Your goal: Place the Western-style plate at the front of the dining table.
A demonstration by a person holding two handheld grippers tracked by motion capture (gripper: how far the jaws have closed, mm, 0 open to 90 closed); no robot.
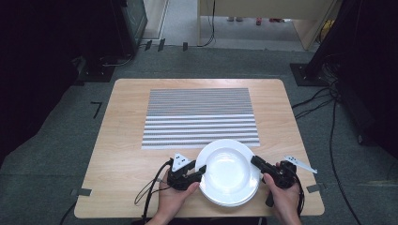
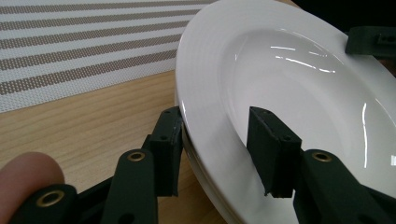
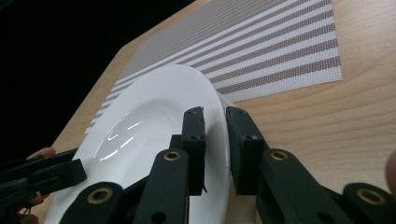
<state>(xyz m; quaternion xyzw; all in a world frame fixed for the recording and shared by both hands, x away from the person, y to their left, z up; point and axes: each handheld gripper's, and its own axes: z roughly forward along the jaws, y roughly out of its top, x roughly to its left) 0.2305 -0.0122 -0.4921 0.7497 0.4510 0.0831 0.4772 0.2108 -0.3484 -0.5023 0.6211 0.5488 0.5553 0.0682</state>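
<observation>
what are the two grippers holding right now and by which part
The right gripper clamps the round white ceramic plate by its right rim. The left gripper straddles the opposite rim, one jaw not yet pressing on it.

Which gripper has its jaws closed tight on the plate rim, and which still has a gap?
The right gripper pinches the plate rim tight. The left gripper straddles the opposite rim with a visible gap at its inner jaw.

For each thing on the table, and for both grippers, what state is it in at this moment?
White plate: upright and empty, its far edge over the placemat's near edge.
Striped placemat: lying flat and unrolled on the wooden table.
Left gripper: jaws astride the plate's rim, one pad at the rim's outside, the other apart from the plate.
Right gripper: jaws shut on the plate's opposite rim.
</observation>
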